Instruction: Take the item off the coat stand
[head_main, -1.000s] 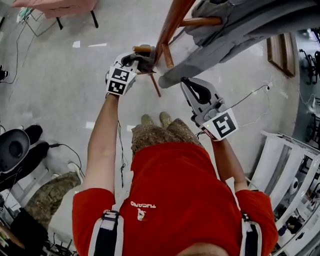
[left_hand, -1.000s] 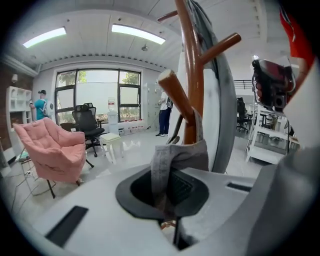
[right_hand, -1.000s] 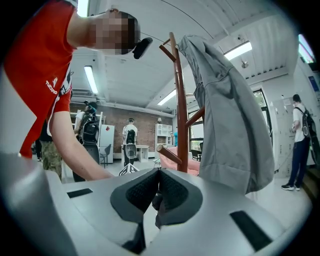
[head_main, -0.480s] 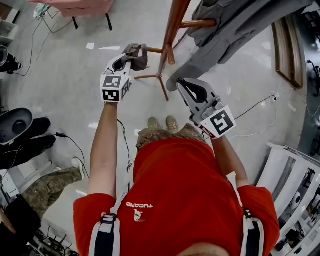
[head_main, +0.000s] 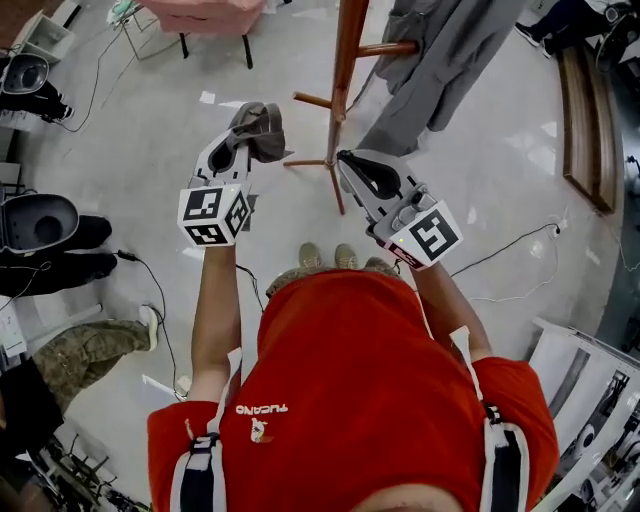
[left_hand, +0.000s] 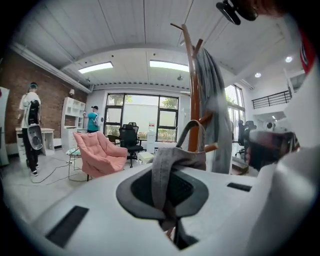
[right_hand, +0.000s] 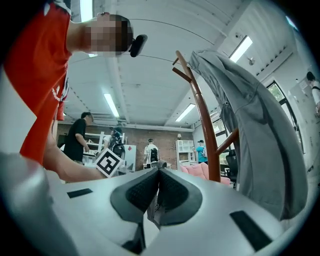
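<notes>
- Head view: bright, even indoor light. The pale floor (head_main: 130, 150) carries small white glare patches, and the shadows are soft and faint.
- Left gripper view: the ceiling light strips (left_hand: 95, 66) and the window (left_hand: 135, 112) are blown out. The grey cloth (left_hand: 172, 160) is backlit and soft up close.
- Right gripper view: a ceiling strip (right_hand: 112, 105) glows — the brick back wall (right_hand: 165, 142) stays dim.
- Both gripper views: strong fisheye bending, black vignetted corners, and the nearest foreground out of focus.

Both arms reach fwd. Left gripper (head_main: 243, 140) clamps grey cloth (head_main: 264, 125) (jaws pinched tight); right gripper (head_main: 346, 161) jaws together, empty.
</notes>
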